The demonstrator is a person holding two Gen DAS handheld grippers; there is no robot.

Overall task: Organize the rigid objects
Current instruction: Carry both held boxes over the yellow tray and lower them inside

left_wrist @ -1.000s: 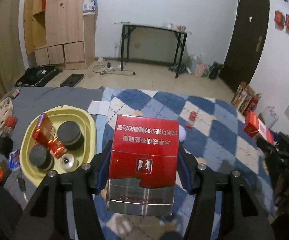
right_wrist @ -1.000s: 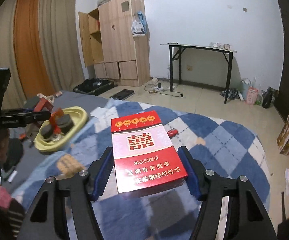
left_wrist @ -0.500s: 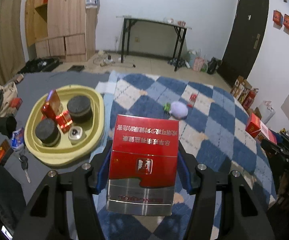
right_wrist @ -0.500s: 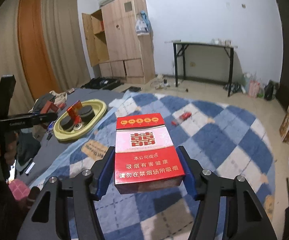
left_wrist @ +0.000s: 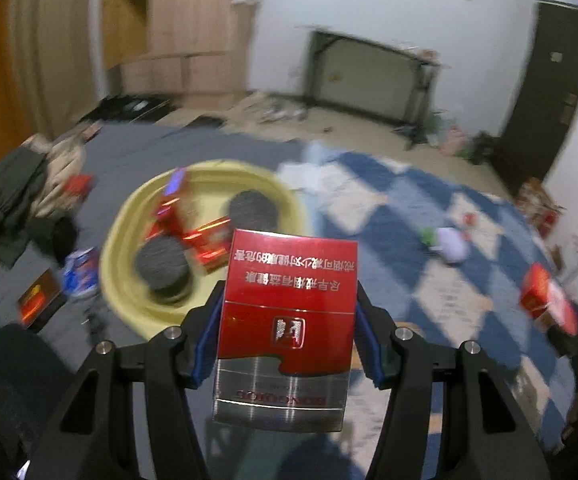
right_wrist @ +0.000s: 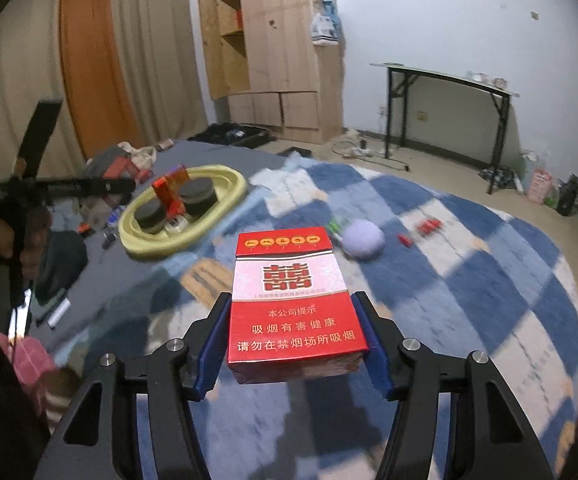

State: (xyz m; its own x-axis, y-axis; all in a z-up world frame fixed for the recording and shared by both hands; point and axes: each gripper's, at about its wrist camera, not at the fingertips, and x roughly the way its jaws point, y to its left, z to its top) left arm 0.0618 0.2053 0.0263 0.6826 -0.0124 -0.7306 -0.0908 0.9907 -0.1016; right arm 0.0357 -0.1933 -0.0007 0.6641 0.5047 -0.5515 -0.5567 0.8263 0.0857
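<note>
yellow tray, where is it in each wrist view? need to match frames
Left wrist: yellow tray sits left of centre, just beyond the held red-and-silver pack.
Right wrist: yellow tray lies upper left of centre, on the grey cover.
Shared landmark: the black-legged table against the white wall.

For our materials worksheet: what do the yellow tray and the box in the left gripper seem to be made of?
Yellow tray: probably moulded plastic, matte, with a smooth rolled rim in one even colour.
Red and silver box in the left gripper: likely glossy printed card, with sharp folded edges and a brushed metallic-looking band; blur leaves the finish uncertain.
</note>
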